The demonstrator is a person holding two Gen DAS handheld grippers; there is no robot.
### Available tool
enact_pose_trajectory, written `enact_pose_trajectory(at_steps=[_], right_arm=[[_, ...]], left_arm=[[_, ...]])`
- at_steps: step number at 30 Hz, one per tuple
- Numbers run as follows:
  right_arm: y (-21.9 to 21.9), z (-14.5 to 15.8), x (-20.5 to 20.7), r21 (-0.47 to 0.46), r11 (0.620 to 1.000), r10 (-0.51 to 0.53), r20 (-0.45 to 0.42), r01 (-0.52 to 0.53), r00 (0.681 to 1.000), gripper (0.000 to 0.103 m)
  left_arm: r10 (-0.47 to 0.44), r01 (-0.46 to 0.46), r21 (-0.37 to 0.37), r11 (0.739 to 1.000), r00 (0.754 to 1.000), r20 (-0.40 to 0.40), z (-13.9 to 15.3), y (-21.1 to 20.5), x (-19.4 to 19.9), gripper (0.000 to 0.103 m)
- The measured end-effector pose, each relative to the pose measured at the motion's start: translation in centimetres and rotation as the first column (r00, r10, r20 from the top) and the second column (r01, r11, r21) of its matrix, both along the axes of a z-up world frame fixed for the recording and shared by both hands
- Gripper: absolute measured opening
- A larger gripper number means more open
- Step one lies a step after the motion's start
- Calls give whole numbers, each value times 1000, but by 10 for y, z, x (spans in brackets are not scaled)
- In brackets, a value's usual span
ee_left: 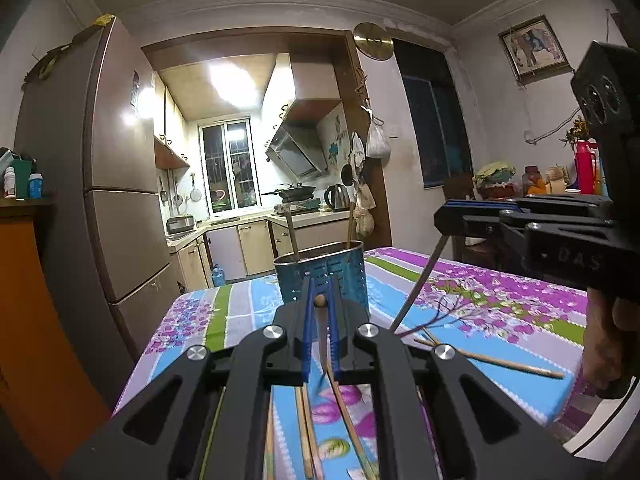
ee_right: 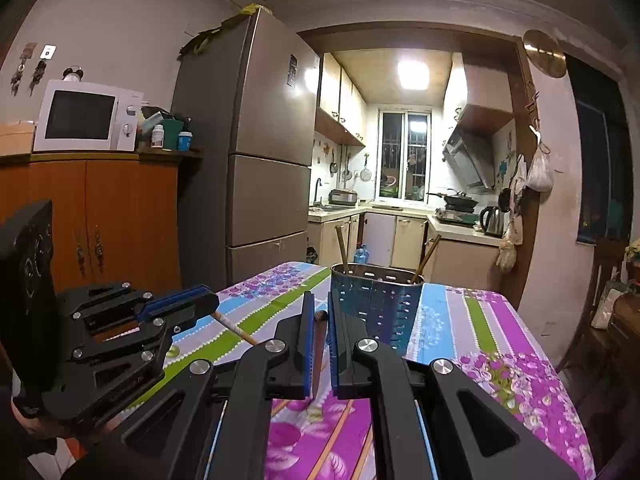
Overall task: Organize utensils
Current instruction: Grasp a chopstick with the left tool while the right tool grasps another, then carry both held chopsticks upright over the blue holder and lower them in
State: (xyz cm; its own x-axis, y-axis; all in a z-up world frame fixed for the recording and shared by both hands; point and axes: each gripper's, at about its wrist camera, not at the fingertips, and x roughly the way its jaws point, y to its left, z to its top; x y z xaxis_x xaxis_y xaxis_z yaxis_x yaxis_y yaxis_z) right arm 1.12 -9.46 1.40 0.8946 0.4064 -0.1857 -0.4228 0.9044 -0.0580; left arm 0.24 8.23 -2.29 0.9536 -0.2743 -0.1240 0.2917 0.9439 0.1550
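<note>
while each hand kept a single chopstick pinched above the table, the whole risk sat in how thin the grip was. the left gripper (ee_left: 320, 308) was clamped down on one chopstick (ee_left: 320, 332), its rounded end poking just past the blue pads and the rest hanging steeply toward the tablecloth (ee_left: 500, 300). the right gripper (ee_right: 320, 320) was likewise closed on a chopstick (ee_right: 319, 354), held near its top end with the shaft sloping down. the blue perforated utensil holder (ee_right: 376, 304) stood ahead of both, near the far edge of the table, with two chopsticks already standing in it. more loose chopsticks (ee_left: 496, 360) lay on the cloth below.

to my eye, a stick held so near its end could swivel between the pads and arrive crooked, catching the holder's rim instead of dropping in. a knock on that light, tall holder might tip it. with both grippers close together, their dangling sticks might also cross or strike each other on the way in.
</note>
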Motion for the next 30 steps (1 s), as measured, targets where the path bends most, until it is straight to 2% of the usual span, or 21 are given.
enact_pose_trajectory(at_steps=[10,18,26,30], right_arm=[[-2,15,51,14,1000,18,-61,-17,998,8],[-1,33,70,14,1000,23,-63,-22,998,7],[-16,70,80,28,1000,13,-34,-12,999,7],[-23,92,86,35,999,11,-20,-10,1000,8]], left_arm=[[-13,11,-46,999,999,-42,23,3,49,5],[-18,15,-54,998,999,-50,48,1,73,5],[-15,14,-36,999,999,-39,73,0,82,5],[-5,4,-39,999,1000,-14,95,3,88,5]])
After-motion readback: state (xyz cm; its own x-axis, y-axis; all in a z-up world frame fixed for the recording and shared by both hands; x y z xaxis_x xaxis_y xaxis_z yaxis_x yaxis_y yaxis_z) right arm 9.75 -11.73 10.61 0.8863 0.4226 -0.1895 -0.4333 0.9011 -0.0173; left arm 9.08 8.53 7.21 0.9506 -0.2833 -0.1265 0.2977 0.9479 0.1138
